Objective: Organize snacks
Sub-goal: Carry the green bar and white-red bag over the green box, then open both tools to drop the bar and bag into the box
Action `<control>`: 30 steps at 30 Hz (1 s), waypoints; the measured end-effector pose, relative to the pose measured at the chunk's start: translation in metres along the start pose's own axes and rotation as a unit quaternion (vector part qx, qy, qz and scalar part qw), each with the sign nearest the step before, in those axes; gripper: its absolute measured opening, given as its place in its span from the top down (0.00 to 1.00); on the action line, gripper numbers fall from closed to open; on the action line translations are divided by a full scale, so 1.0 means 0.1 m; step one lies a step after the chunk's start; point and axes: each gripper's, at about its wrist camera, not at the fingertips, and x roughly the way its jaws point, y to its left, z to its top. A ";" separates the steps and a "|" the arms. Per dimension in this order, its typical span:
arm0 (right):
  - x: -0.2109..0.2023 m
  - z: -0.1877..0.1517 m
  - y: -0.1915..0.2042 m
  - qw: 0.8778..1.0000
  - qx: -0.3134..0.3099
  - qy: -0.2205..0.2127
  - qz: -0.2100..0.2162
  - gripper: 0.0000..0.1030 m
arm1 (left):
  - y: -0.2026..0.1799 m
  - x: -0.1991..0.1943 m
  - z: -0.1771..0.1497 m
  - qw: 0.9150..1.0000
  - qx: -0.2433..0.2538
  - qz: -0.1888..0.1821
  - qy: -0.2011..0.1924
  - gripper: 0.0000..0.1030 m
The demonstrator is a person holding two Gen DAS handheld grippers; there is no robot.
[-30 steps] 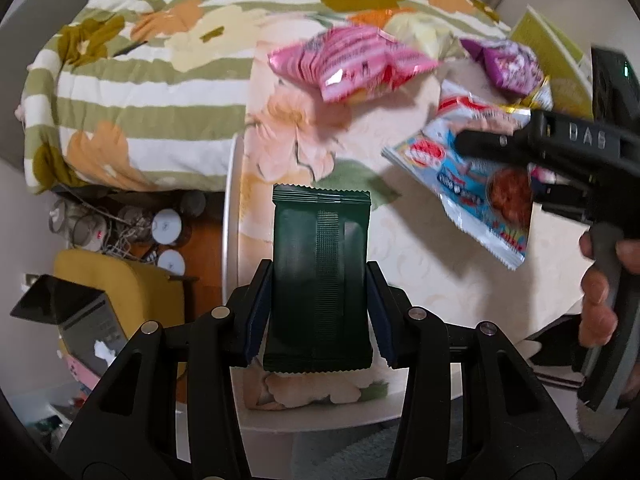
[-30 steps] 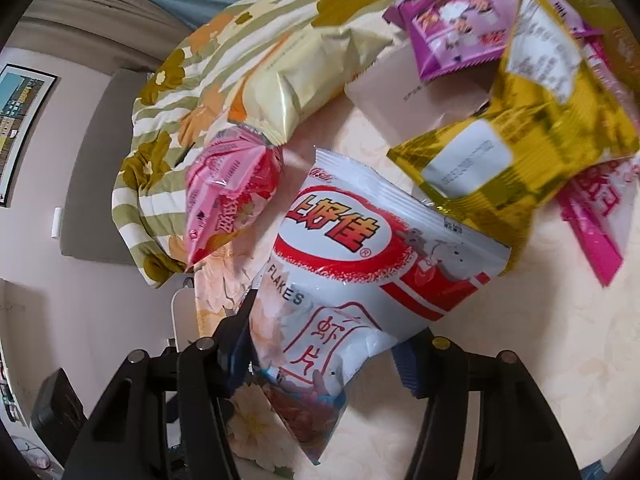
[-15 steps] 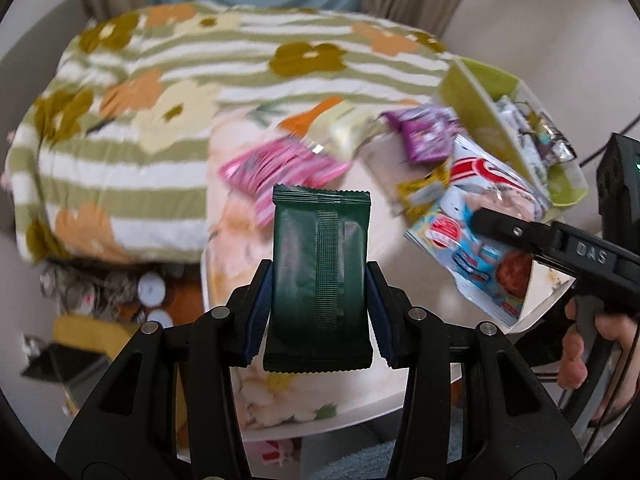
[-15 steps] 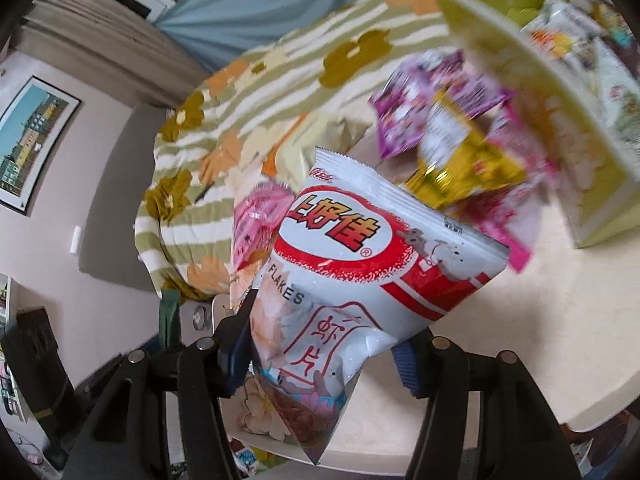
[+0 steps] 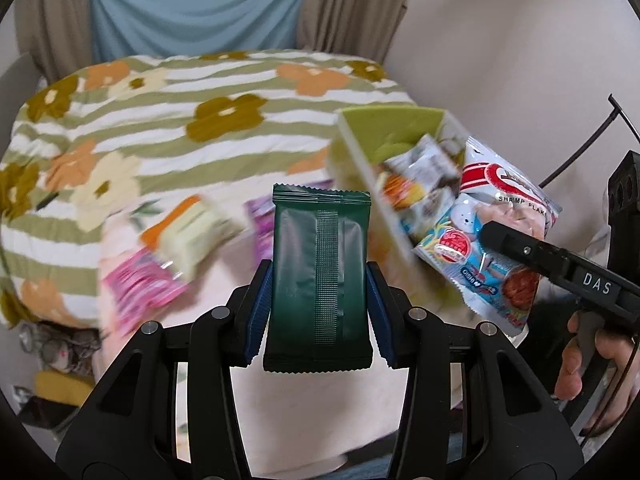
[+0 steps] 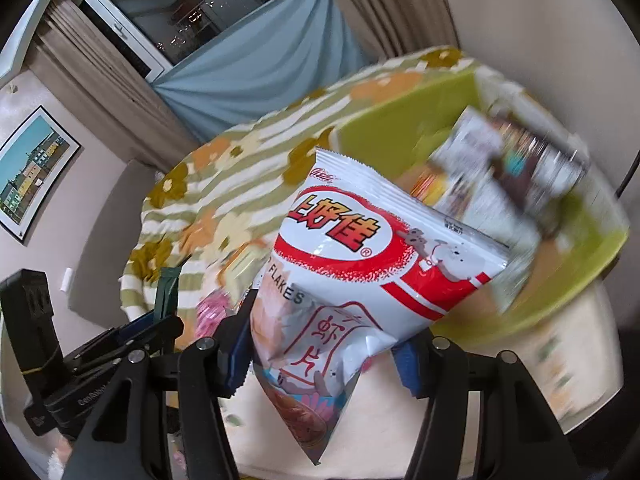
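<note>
My left gripper (image 5: pixel 319 280) is shut on a dark green snack packet (image 5: pixel 320 264), held upright above the table. My right gripper (image 6: pixel 320 344) is shut on a white and red shrimp flakes bag (image 6: pixel 360 264); the bag also shows in the left wrist view (image 5: pixel 492 248), to the right of the green packet. Both are lifted in front of a green box (image 6: pixel 392 136) that holds several snack packets (image 6: pixel 500 172). The box shows in the left wrist view (image 5: pixel 380 128) too. The left gripper shows in the right wrist view (image 6: pixel 156 320) at lower left.
A pink packet (image 5: pixel 140 284), a pale yellow packet (image 5: pixel 196 236) and a purple packet (image 5: pixel 260 224) lie on the floral table (image 5: pixel 312 392). A striped floral blanket (image 5: pixel 160 120) covers the bed behind. Curtains and a wall stand at the back.
Both grippers have risen and tilted up with their packets. The view has swung from the table top to the green box, which now sits close behind the shrimp flakes bag.
</note>
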 end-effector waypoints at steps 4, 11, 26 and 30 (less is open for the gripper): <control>-0.06 0.37 -0.36 1.000 -0.022 -0.013 -0.011 0.46 | -0.50 0.32 0.32 1.000 0.006 -0.006 -0.004 0.60; 0.03 0.94 -0.95 0.998 -0.051 -0.007 -0.025 0.47 | -1.01 1.05 0.83 1.000 -0.006 -0.004 0.010 0.60; 0.21 1.34 -1.42 0.999 -0.034 0.019 -0.014 0.47 | -1.05 1.75 1.13 0.997 -0.040 0.016 0.067 0.15; 0.20 1.34 -1.41 0.999 -0.035 0.019 -0.012 0.47 | -1.01 1.61 1.04 0.997 -0.041 0.011 0.060 0.11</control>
